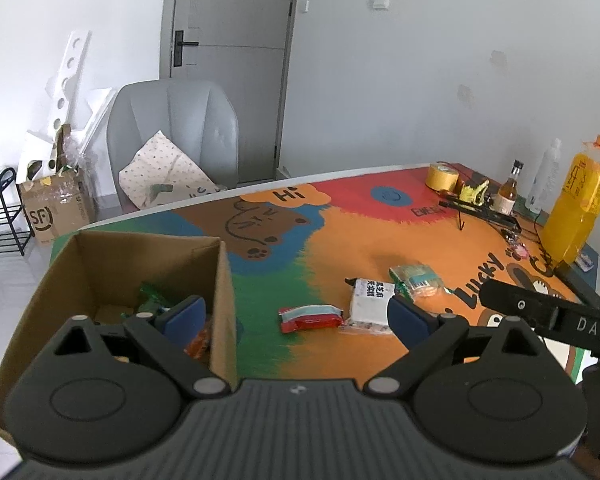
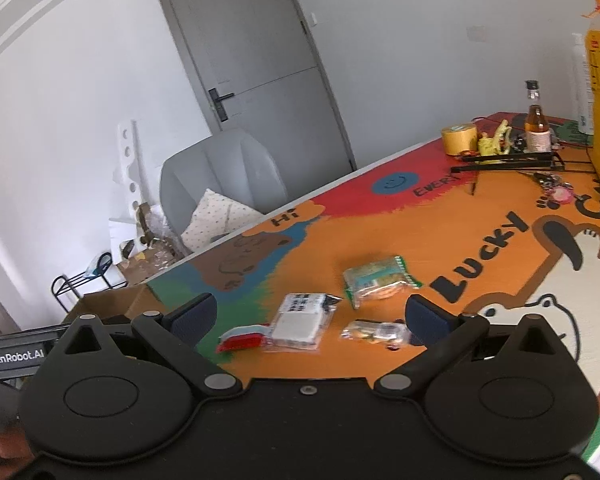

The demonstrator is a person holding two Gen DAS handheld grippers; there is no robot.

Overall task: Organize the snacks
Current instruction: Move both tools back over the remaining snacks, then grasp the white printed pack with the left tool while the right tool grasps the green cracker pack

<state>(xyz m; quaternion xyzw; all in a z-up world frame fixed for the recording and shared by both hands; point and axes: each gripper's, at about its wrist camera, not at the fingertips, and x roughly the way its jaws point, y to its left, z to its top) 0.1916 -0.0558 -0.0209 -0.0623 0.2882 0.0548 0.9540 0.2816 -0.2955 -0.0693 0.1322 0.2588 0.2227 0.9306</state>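
Observation:
An open cardboard box (image 1: pixel 148 264) stands on the left of the colourful table mat, with green and orange packets inside. On the mat lie a red packet (image 1: pixel 310 318), a white packet (image 1: pixel 370 304) and a green packet (image 1: pixel 414 280). My left gripper (image 1: pixel 296 322) is open and empty, hovering by the box's right wall. My right gripper (image 2: pixel 312 316) is open wide and empty above the red packet (image 2: pixel 242 338), white packet (image 2: pixel 302 320), green packet (image 2: pixel 380 280) and a small clear packet (image 2: pixel 376 332). The box's corner (image 2: pixel 116 304) shows at left.
At the table's far right stand a yellow tape roll (image 1: pixel 442 176), a small bottle (image 1: pixel 510 188), a tall yellow bag (image 1: pixel 580 208) and a black folded stand (image 1: pixel 480 210). A grey chair (image 1: pixel 172 136) with a cushion sits behind the table. The other gripper's body (image 1: pixel 540 312) reaches in from the right.

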